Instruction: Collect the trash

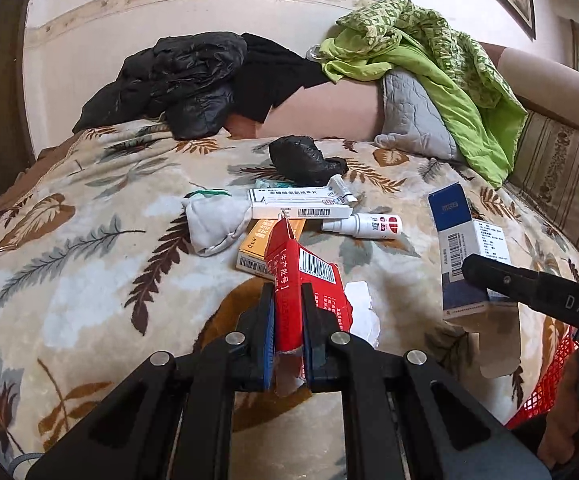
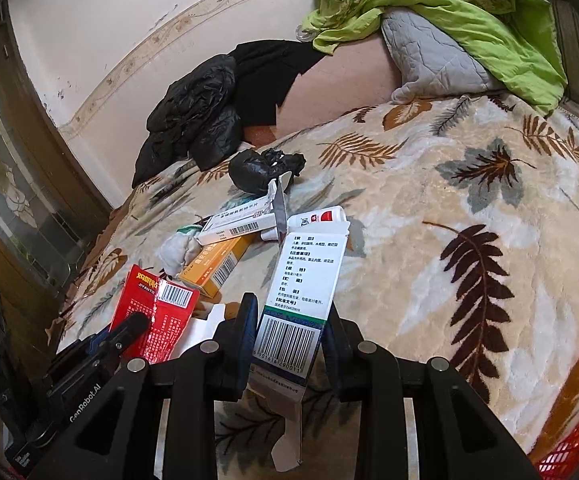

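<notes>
The left tongs (image 1: pixel 288 316) grip the red carton (image 1: pixel 305 280); the right tongs (image 2: pixel 289 344) grip the blue-and-white carton (image 2: pixel 301 292), both above the bed (image 1: pixel 89 240). Empty cardboard: light, crushable. Hold flat faces, moderate pressure. Red basket (image 2: pixel 569 448) lies near right.

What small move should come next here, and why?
Probably carry both boxes to the red basket at lower right: the left gripper already clamps the red box, and the right gripper the blue-and-white box.
</notes>
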Tool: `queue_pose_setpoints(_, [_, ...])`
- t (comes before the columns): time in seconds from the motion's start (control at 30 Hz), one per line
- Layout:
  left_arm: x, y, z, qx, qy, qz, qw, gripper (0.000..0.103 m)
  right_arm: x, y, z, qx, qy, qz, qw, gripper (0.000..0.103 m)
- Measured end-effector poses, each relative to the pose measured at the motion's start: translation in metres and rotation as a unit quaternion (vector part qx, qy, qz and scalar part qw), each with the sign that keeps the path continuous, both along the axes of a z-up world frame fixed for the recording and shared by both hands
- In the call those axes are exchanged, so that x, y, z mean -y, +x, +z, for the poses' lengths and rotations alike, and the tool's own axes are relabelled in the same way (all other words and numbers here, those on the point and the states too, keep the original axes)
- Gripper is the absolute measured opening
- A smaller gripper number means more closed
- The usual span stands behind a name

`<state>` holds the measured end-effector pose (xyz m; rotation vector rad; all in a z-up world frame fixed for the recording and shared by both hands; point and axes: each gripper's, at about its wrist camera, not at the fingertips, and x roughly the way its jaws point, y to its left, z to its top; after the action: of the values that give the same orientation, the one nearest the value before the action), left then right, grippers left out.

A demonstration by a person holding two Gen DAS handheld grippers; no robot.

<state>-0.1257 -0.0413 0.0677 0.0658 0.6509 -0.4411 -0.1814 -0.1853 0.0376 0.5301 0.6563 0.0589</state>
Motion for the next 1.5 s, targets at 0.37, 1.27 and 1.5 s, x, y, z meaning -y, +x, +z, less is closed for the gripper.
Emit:
queue_pose_setpoints(0.37, [-0.0001, -0.0002, 0.0001, -0.002, -0.004, 0.001, 1.0000, 0.010, -0.0014, 0.0009, 0.0004, 0.000, -0.005, 0.004, 1.000, 0.032])
queue_pose_setpoints(1.27, [0.0060, -0.0055, 0.0059, 0.006, -0.003, -0.004, 1.0000, 0.010, -0.0037, -0.0002, 0.0005, 0.001, -0.010, 0.004, 1.000, 0.032])
queue_pose_setpoints(1.5, [0.0073, -0.0073, 0.0085, 0.009, -0.004, -0.008, 0.9999, 0.010, -0.0036, -0.0003, 0.0004, 0.001, -0.010, 0.004, 1.000, 0.032])
